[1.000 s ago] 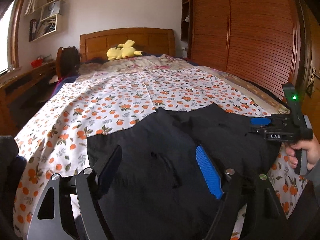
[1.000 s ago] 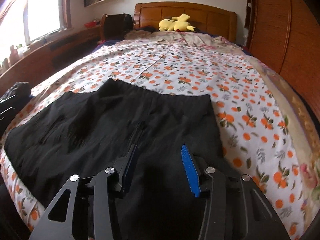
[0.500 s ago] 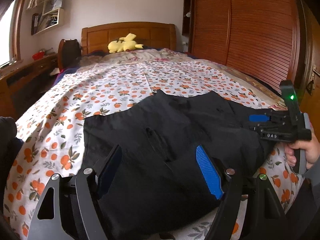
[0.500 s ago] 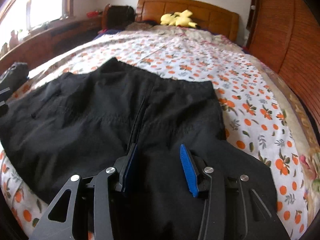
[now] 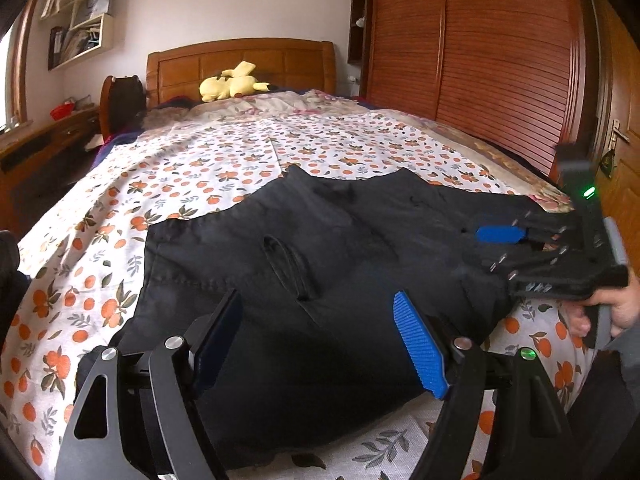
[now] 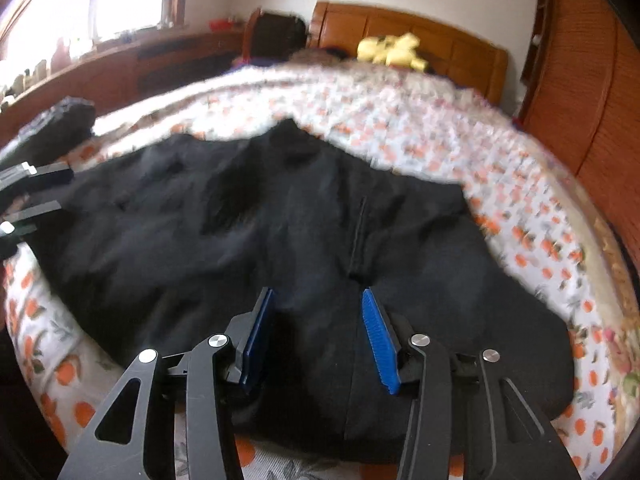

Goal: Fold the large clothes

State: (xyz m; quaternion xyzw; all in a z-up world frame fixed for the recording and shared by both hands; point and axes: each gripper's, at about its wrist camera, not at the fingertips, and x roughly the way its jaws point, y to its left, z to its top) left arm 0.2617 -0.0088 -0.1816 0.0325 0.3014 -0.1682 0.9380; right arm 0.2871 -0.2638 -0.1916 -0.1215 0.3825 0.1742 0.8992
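A large black garment (image 5: 340,260) lies spread across the near end of the bed, over the orange-print sheet (image 5: 200,168). My left gripper (image 5: 318,298) hangs open just above the garment's near left part, with nothing between its blue pads. In the left wrist view my right gripper (image 5: 496,250) reaches in from the right over the garment's right edge, held by a hand (image 5: 612,308). The right wrist view, which is blurred, shows the right gripper (image 6: 317,293) low over the black cloth (image 6: 240,220), its jaws opening slightly with nothing pressed between them. The left gripper (image 6: 36,196) shows at that view's left edge.
A yellow plush toy (image 5: 230,82) rests by the wooden headboard (image 5: 240,60). A slatted wooden wardrobe (image 5: 500,60) runs along the bed's right side. A desk under the window (image 6: 120,60) stands to the left. A dark bundle (image 6: 68,120) sits at the bed's left edge.
Both grippers have come down and closer over the black garment, which now fills more of each view. The right view has tilted and blurred. Jaw gaps look unchanged.
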